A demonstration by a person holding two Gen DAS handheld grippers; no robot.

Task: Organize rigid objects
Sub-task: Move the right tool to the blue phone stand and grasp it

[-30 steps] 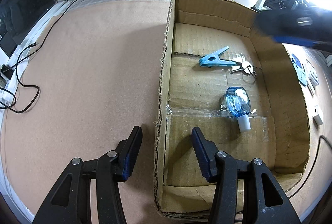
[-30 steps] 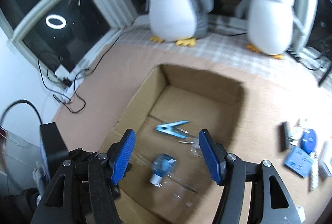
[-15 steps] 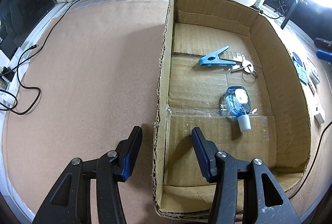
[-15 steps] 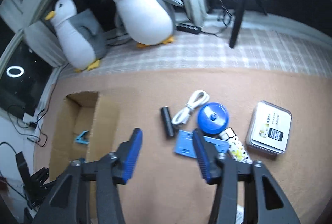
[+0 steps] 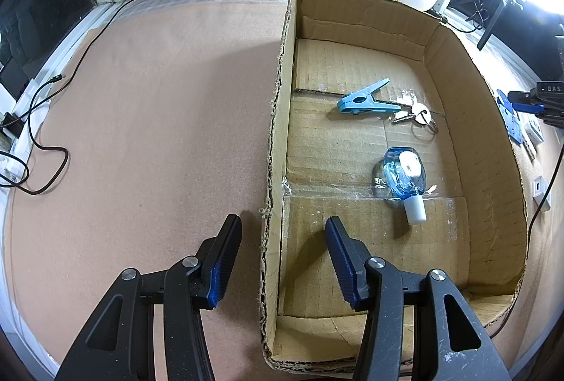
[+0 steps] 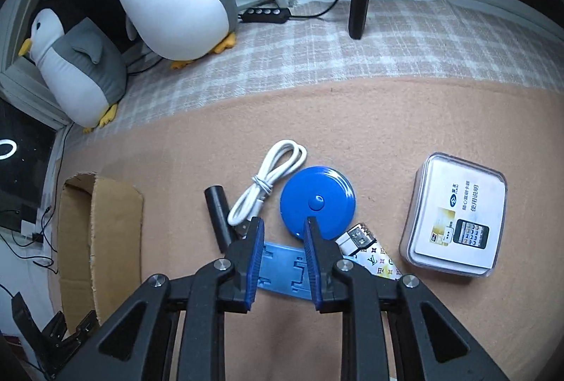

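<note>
Well, through the left wrist camera I am seeing the left gripper (image 5: 282, 229) hanging exactly where it was a second ago. Its jaws are standing apart, straddling the left wall of the cardboard box (image 5: 276, 134) without touching it. Inside the box, the blue peg (image 5: 363, 98), the keys (image 5: 417, 114) and the small blue bottle (image 5: 403, 174) are lying just as before. The dark blur that was crossing above the box's far right corner is gone.

Switching to the right wrist camera, I am noticing the big change. A second ago it was looking down into the box; now the box (image 6: 105, 233) is sitting well off to the left. The right gripper (image 6: 283, 225) is pointing down at the loose items on the mat. Its jaws have just been closing and are standing narrow but still apart. The flat blue plastic piece (image 6: 282, 262) is showing between and under them; I cannot tell whether the pads are touching it. The round blue disc (image 6: 317, 201) and the white cable (image 6: 268, 183) are lying just beyond the fingertips.
</note>
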